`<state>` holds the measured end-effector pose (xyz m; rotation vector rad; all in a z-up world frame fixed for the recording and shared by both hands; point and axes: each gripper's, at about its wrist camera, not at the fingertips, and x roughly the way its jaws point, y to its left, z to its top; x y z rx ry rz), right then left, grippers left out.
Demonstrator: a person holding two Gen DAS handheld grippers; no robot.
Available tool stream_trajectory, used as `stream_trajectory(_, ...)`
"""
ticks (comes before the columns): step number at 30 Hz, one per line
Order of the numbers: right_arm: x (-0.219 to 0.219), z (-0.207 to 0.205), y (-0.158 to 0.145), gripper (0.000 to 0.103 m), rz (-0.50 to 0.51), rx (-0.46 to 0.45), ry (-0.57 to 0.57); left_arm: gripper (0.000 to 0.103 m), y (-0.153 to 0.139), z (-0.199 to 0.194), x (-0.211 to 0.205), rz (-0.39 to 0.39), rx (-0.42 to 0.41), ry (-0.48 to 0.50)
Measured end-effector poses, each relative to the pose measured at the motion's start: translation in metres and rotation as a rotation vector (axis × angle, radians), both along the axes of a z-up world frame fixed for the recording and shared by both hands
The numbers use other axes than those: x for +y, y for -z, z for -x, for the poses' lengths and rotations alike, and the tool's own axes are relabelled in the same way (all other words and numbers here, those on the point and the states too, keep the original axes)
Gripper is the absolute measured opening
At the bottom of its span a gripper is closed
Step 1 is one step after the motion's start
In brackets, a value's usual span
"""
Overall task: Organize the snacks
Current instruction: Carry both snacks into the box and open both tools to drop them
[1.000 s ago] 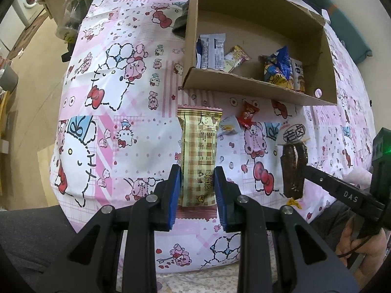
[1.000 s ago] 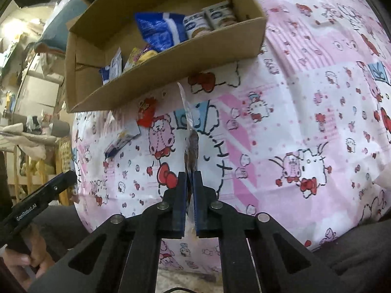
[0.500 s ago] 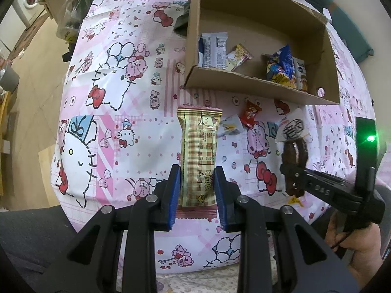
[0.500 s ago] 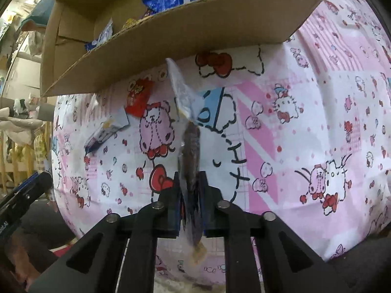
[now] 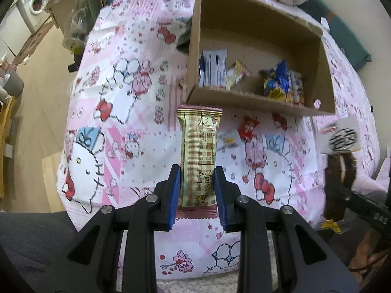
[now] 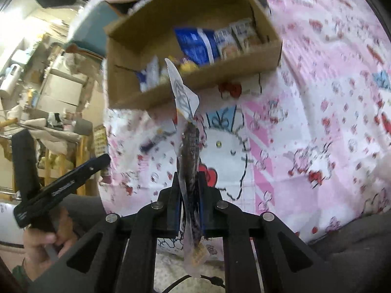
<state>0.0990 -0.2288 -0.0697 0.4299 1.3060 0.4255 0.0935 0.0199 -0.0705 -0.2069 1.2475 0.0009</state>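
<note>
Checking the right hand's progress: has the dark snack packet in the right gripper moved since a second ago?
Yes. The dark snack packet, clamped in the right gripper, has lifted: its tip now overlaps the cardboard box front wall.

The right claw (image 5: pixel 342 193) arm reads "DAS".

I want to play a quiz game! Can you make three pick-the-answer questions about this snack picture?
1. Where is the small red snack packet?
A. inside the box
B. on the cloth in front of the box
C. on the floor

2. What colour is the cardboard box?
A. brown
B. green
C. white

3. What is the left gripper doing?
A. holding nothing
B. gripping the checked beige snack bar
C. gripping a spoon

Answers: 1 B, it lies on the pink cartoon cloth below the box's front wall. 2 A, plain brown card. 3 B, the jaws pinch the bar's lower end.
</note>
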Motion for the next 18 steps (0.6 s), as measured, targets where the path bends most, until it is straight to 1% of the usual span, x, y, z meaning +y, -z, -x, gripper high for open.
stream_trajectory(2, -0.007, -0.005, -0.015, 0.012, -0.006, -0.06, 0.004, 0.023, -0.01, -0.004, 0.005, 0.003, -0.029, -0.02)
stream_trajectory(5, -0.015, -0.016, -0.03, 0.012, -0.015, -0.121, 0.019, 0.023, -0.023, -0.011, 0.012, 0.028, -0.066, -0.049)
stream_trajectory(8, -0.026, -0.036, -0.043, 0.012, -0.025, -0.162, 0.039, 0.023, -0.04, -0.024, 0.018, 0.029, -0.109, -0.063)
stream_trajectory(14, -0.035, -0.077, -0.061, 0.012, -0.032, -0.219, 0.079, 0.023, -0.06, -0.057, 0.015, 0.014, -0.155, -0.048)
stream_trajectory(18, -0.037, -0.101, -0.063, 0.012, -0.038, -0.238, 0.094, 0.023, -0.066, -0.081, 0.005, 0.006, -0.168, -0.022)
